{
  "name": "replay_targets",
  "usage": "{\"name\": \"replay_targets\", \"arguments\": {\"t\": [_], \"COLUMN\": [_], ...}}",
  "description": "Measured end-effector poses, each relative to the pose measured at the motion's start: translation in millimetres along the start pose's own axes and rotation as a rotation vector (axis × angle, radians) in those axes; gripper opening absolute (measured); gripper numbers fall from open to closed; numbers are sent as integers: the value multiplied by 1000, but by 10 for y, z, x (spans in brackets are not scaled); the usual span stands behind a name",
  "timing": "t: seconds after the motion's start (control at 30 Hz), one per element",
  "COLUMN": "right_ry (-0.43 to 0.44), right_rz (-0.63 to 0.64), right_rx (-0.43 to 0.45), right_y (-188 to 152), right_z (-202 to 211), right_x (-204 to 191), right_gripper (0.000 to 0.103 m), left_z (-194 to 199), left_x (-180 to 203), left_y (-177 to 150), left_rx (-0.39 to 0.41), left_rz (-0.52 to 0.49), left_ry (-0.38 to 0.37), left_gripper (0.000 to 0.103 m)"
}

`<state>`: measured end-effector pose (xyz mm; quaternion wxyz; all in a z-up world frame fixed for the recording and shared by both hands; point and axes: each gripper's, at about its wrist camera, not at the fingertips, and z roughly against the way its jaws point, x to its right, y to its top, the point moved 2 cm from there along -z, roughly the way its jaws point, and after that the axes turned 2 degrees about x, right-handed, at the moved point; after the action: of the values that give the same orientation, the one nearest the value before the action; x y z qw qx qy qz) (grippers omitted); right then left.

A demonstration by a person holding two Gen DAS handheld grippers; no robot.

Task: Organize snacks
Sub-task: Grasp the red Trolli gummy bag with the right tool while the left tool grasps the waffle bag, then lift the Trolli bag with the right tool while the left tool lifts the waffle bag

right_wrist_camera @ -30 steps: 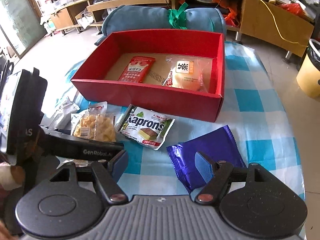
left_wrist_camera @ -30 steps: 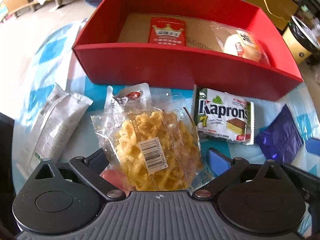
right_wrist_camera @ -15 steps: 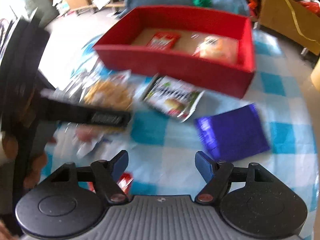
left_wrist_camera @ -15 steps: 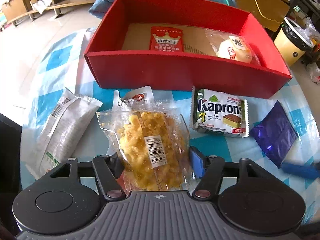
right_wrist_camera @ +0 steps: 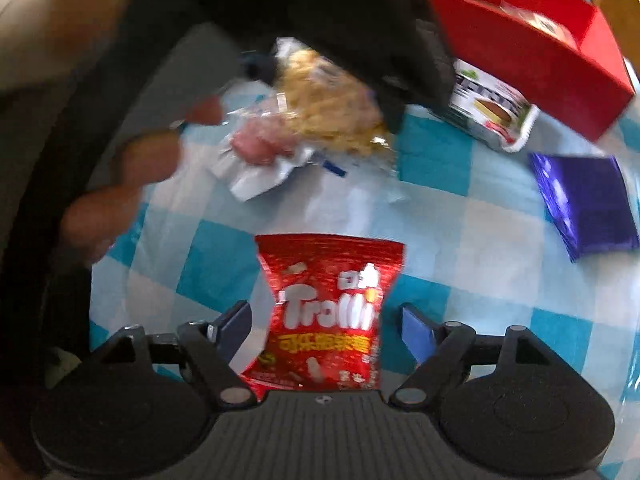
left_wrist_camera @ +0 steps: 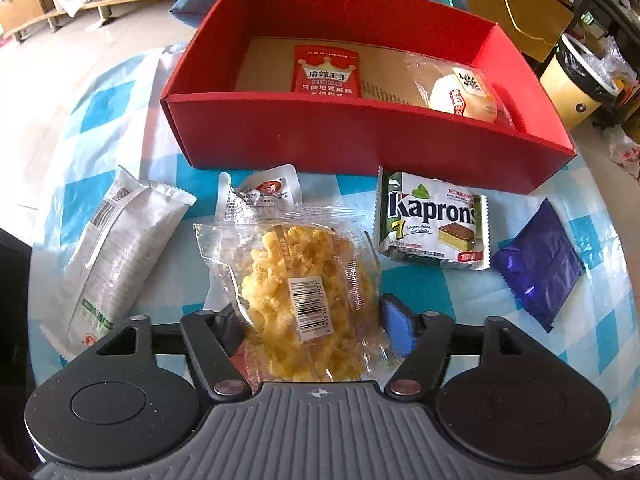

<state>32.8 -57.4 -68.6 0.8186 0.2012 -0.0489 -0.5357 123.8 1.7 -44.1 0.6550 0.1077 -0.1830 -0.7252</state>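
Two packets straddled by the tongs, neither clearly pinched yet

The left tongs (left_wrist_camera: 312, 320) are set around the clear bag of yellow crisps (left_wrist_camera: 308, 304), which lies on the checked desk (left_wrist_camera: 420, 296) in front of the red box (left_wrist_camera: 360, 136); the jaws have just been opening a little, the blue pad (left_wrist_camera: 394, 328) is seen just beside the wrapper, and a firm grip cannot be confirmed. The right tongs (right_wrist_camera: 320, 328) have just been opening and stand wide on either side of the red Trolli packet (right_wrist_camera: 324, 312), flat on the desk, pads apart from it. For a good pick, each bag should be centred between the pads and pinched across its filled middle, not its loose seal, so it is not dropped over the box wall.
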Motion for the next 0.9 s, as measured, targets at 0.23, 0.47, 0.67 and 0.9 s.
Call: {"name": "replay_targets", "arguments": {"t": [0.23, 0.47, 0.67, 0.9], "right_ry": [1, -35, -23, -125], "right_rz": [10, 33, -73, -140], "right_rx": [22, 41, 58, 96], "right_y": [-78, -138, -128, -1], "right_z": [-115, -9, 124, 147], "right_x": [-27, 47, 387, 706], "right_gripper": [100, 73, 47, 47], "left_z": [-74, -32, 15, 42], "left_x": [37, 26, -49, -92], "left_y": [-24, -51, -80, -133], "left_rx": [0, 1, -13, -34], "left_rz": [-33, -69, -71, -100], "left_ry": [44, 60, 56, 54], "left_gripper": [85, 83, 81, 81]}}
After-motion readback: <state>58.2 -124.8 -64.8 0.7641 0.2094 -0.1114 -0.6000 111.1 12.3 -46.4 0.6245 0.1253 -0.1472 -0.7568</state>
